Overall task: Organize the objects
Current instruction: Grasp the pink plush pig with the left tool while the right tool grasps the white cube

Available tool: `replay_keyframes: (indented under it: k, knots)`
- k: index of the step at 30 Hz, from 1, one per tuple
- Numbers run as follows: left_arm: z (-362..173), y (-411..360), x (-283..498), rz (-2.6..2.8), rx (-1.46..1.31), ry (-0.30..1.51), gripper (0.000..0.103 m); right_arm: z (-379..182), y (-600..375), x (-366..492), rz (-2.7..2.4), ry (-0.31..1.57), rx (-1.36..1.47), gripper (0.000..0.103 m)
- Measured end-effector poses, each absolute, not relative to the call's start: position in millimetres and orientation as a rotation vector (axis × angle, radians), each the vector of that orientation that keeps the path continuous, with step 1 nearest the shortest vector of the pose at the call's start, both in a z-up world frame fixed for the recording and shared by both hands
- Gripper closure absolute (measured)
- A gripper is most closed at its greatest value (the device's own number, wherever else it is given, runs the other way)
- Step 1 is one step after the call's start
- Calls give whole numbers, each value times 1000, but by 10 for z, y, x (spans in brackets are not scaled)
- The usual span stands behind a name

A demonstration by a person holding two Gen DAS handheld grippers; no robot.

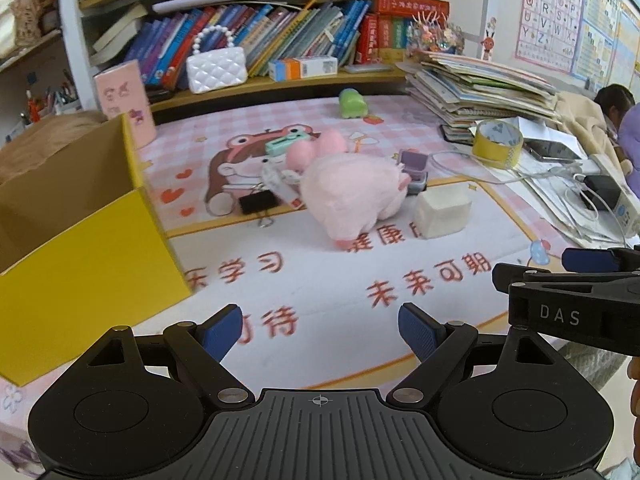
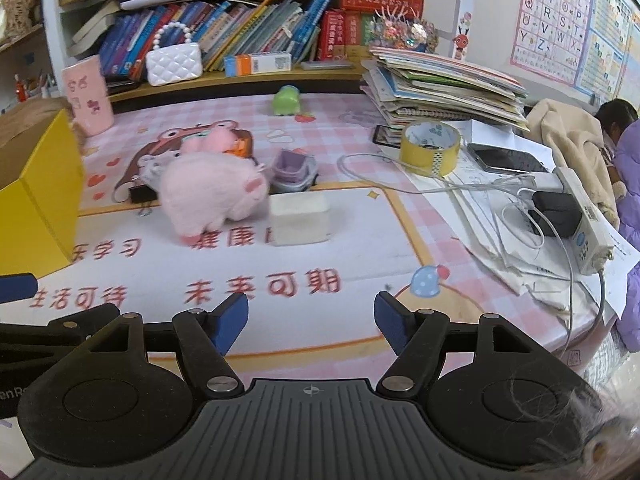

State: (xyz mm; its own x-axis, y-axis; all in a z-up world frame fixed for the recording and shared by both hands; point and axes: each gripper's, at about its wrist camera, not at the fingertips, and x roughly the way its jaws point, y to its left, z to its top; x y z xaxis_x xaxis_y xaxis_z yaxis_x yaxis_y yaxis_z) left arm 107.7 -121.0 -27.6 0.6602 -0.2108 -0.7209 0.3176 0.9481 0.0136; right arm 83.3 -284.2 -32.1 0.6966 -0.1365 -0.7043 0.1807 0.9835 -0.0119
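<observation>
Both sets of jaws open and empty, pink plush pig [image 1: 352, 192] at 12 o'clock of left gripper [image 1: 320, 330], 11 o'clock of right gripper [image 2: 311, 322], long axis crosswise, left nearer.

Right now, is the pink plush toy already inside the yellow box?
No, the pink plush toy lies on the desk mat beside a white block, well apart from the open yellow box.

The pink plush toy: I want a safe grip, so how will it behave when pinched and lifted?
The pink plush toy looks fluffy and soft, so it probably squashes. Likely light. Lying slumped on the desk mat, it may flop and sag.
</observation>
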Motion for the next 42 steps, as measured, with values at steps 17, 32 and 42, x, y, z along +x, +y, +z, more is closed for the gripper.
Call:
replay_keyframes:
  k: [17,32,42]
  knots:
    - [-248,-1576,1544,-189,103,805,16,-377,-3292,1399,-71,800,66,31]
    - [-155,-1477,1900,-49,35,812,16,-639,-3187,1988,103,903,13,24]
    - [-157,-1499,2035,-52,-38,819,15,-720,-3176,2126,160,880,5,49]
